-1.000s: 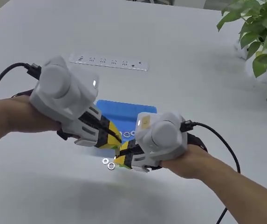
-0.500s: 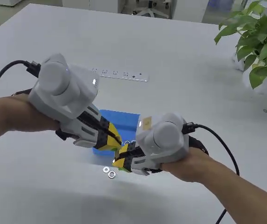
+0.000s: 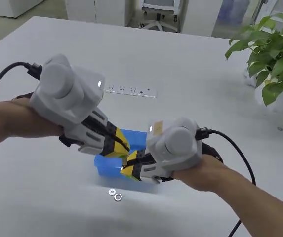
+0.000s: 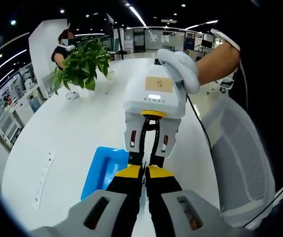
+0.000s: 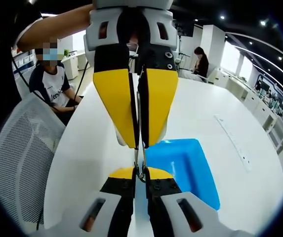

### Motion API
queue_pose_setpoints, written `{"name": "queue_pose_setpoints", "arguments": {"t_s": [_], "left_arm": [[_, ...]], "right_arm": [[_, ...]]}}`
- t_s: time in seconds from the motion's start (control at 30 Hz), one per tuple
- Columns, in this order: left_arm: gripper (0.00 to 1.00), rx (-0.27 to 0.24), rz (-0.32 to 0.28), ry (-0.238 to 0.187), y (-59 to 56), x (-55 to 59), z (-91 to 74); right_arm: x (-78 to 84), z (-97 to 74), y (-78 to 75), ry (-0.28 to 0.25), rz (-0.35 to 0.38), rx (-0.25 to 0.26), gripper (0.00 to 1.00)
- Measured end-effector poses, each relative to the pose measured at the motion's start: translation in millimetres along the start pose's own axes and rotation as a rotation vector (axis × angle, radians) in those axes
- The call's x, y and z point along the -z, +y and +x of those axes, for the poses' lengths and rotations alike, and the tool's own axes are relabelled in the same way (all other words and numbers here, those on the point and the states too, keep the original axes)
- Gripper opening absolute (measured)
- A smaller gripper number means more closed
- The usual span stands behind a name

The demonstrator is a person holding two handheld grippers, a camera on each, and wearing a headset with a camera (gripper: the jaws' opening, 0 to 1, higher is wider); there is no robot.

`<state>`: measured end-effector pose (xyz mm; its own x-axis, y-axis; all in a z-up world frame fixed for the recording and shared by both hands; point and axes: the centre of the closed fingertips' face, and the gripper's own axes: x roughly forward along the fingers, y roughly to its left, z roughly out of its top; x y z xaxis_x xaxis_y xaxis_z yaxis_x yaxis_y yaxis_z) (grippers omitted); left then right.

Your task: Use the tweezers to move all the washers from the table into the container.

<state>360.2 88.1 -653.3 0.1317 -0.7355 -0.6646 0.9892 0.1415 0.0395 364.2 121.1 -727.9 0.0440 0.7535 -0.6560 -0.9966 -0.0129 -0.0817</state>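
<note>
My left claw and right claw meet nose to nose above the blue container, which sits on the white counter. In the right gripper view both claws are clenched on the thin metal tweezers: the left claw's yellow pads pinch them from above and my own pads pinch the lower end. Two washers lie side by side on the counter, just beside the container's near wall and outside it. A power strip lies farther back.

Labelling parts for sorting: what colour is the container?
Blue; the container shows best in the right gripper view.
</note>
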Motion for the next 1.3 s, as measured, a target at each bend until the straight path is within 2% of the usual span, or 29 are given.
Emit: {"name": "queue_pose_setpoints", "arguments": {"t_s": [0.5,0.8,1.3], "left_arm": [[0.06,-0.001,0.008,0.006,24.5,4.3,1.9],[0.06,0.009,0.003,0.019,37.9,14.7,9.6],[0.06,0.016,-0.02,0.03,51.5,36.3,20.6]], "right_arm": [[0.2,7.1,-25.5,0.0,-0.002,0.009,0.09],[7.5,17.8,-36.8,0.002,0.019,0.005,0.09],[21.7,39.0,-46.7,0.025,0.036,-0.017,0.09]]}}
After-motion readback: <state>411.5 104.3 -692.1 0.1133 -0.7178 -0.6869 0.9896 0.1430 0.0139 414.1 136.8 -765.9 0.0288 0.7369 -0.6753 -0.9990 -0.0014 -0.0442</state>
